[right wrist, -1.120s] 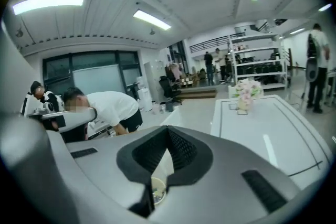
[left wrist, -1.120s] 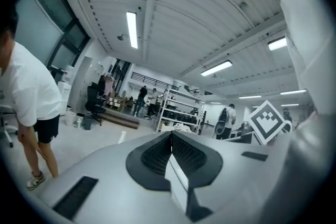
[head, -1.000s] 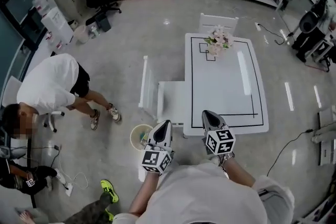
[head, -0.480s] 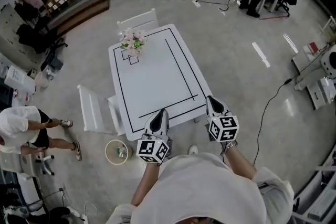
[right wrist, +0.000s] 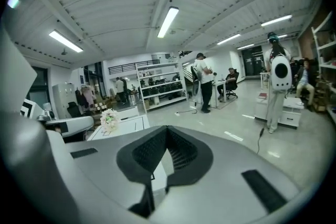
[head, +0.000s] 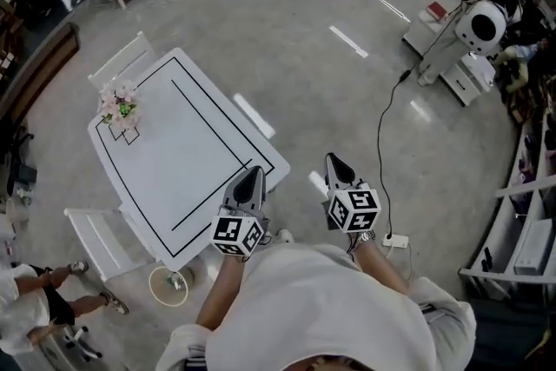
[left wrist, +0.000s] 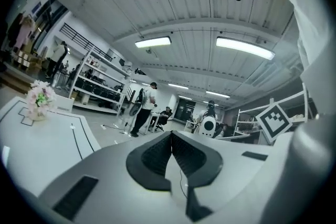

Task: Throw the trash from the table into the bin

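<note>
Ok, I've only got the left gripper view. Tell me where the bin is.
Observer: The bin stands on the floor by the near corner of the table, beside a white chair, to the person's left.
Operator: Check the whole tabletop for trash.
Observer: The head view shows only the flowers on it, and no trash that I can make out.
Operator: Report the right gripper.
Observer: On the right gripper the fingers are shut, with nothing between them.
</note>
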A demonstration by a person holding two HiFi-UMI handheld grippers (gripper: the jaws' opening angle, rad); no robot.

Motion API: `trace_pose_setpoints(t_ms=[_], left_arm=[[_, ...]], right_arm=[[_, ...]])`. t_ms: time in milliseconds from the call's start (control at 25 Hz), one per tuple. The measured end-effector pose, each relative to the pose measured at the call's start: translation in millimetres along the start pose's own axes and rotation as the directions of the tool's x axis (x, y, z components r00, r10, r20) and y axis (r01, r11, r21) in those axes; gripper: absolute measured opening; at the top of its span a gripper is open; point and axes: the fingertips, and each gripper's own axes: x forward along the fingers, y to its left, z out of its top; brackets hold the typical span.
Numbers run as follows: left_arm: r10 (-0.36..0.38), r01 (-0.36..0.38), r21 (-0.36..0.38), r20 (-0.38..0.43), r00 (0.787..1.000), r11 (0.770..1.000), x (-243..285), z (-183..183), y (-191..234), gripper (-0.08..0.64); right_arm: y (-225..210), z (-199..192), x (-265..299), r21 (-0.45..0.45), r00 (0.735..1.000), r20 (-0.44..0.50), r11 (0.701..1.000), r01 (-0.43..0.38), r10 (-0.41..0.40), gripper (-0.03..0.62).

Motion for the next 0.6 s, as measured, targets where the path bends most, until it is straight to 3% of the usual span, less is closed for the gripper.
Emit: trace_pose_setpoints(t_ms=[120, 400, 480, 600], left_arm=[[-0.100, 0.100, -0.022, -0.008, 0.995, 0.995, 42.9, -6.2, -10.3, 0.006], [-0.259, 0.257, -0.042, -0.052, 0.964, 0.965, 116.1, -22.6, -49.6, 0.006], [-0.286, 0.285, -0.023, -0.060, 0.956, 0.958, 138.2, -27.8, -67.8, 0.006], [-0.270, 0.271, -0.003, -0.077, 0.960, 0.963, 173.2, -36.6, -87.3, 0.006]], right_arm=[[-33.8, 6.6, -9.2, -0.002, 0.994, -0.009, 0.994, 0.113, -0.113, 0.011], [-101.3, 13.0, -22.2, 0.058, 0.962, 0.005, 0.960, 0.273, -0.273, 0.011], [-128.8, 13.1, -21.8, 0.072, 0.956, -0.001, 0.954, 0.291, -0.292, 0.011], [-170.3, 12.5, -17.9, 0.089, 0.958, -0.017, 0.954, 0.285, -0.285, 0.011]])
